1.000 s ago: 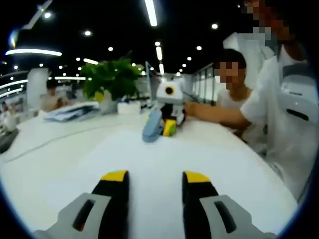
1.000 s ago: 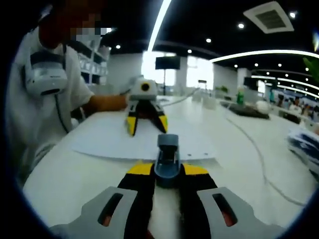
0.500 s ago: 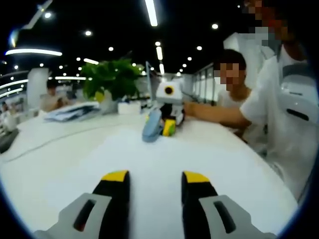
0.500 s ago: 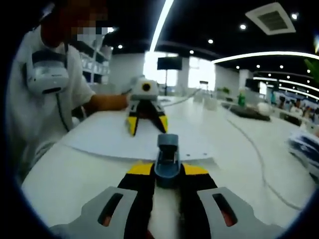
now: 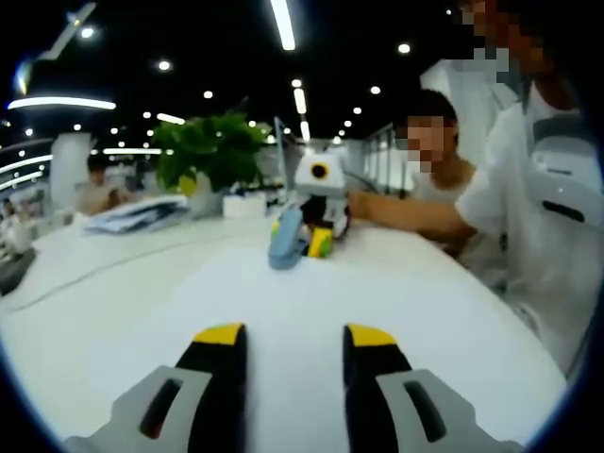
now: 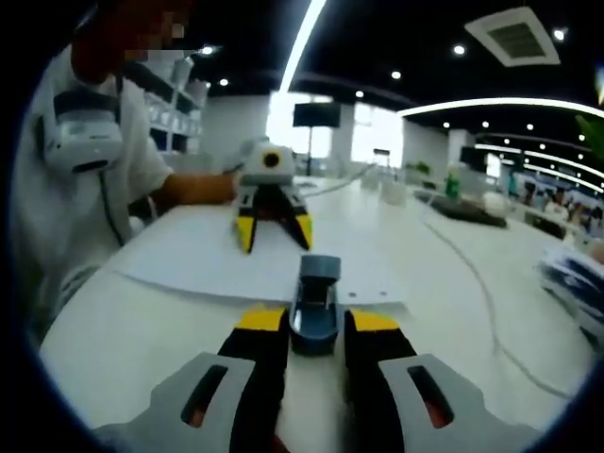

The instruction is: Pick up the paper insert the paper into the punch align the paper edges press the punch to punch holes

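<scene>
1. Right gripper (image 6: 314, 323) was closed on the blue-grey punch (image 6: 315, 293); the punch's base was hidden by the jaws.
2. Flat white paper (image 6: 236, 260) was fed into the punch.
3. Left gripper (image 5: 296, 341) was held open, empty, over the paper on the table (image 5: 85, 255).

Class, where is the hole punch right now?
In the right gripper view, the hole punch sits low at centre between the right tool's jaws, on the paper's near edge.

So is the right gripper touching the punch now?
Touching. In the right gripper view, the right gripper has its yellow tips pressed against both sides of the punch.
</scene>
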Demonstrator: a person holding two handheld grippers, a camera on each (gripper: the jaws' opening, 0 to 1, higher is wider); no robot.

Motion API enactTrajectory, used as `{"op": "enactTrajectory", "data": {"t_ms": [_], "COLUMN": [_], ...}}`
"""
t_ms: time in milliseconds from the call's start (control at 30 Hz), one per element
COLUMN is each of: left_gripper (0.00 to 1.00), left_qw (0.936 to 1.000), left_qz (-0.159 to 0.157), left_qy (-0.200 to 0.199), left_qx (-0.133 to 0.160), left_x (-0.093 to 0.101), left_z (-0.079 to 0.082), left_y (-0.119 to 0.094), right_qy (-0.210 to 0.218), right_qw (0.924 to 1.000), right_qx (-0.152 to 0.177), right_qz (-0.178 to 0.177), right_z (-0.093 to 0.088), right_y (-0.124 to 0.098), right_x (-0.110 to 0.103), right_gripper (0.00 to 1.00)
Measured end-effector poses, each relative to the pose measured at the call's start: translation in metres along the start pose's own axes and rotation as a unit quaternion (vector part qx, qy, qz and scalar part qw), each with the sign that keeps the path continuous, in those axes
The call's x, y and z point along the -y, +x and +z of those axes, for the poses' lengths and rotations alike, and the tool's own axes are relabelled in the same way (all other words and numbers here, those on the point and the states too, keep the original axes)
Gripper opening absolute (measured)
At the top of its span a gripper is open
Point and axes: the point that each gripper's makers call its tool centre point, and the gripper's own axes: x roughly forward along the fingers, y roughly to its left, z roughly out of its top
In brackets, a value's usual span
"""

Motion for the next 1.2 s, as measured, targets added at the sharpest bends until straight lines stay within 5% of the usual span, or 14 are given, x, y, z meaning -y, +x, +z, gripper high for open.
{"op": "enactTrajectory", "data": {"t_ms": [367, 800, 967, 1200], "left_gripper": [0.44, 0.44, 0.54, 0.56], "left_qw": [1.0000, 1.0000, 0.9999, 0.9998], "left_qz": [0.000, 0.001, 0.014, 0.015], "left_qy": [-0.001, -0.001, 0.002, 0.012], "left_qx": [0.000, 0.000, -0.002, 0.007], "left_x": [0.001, 0.002, -0.005, -0.004], "left_z": [0.000, -0.001, -0.001, 0.013], "left_y": [-0.001, 0.000, 0.000, -0.001], "right_qy": [0.013, 0.009, 0.015, 0.047], "right_qw": [0.9989, 0.9990, 0.9985, 0.9940], "right_qx": [0.000, -0.001, -0.001, 0.033], "right_qz": [-0.045, -0.044, -0.053, -0.093], "right_z": [-0.005, -0.005, -0.004, 0.005], "right_y": [-0.018, -0.015, -0.015, -0.030], "right_x": [0.001, -0.001, 0.003, -0.001], "right_gripper": [0.24, 0.22, 0.26, 0.29]}}
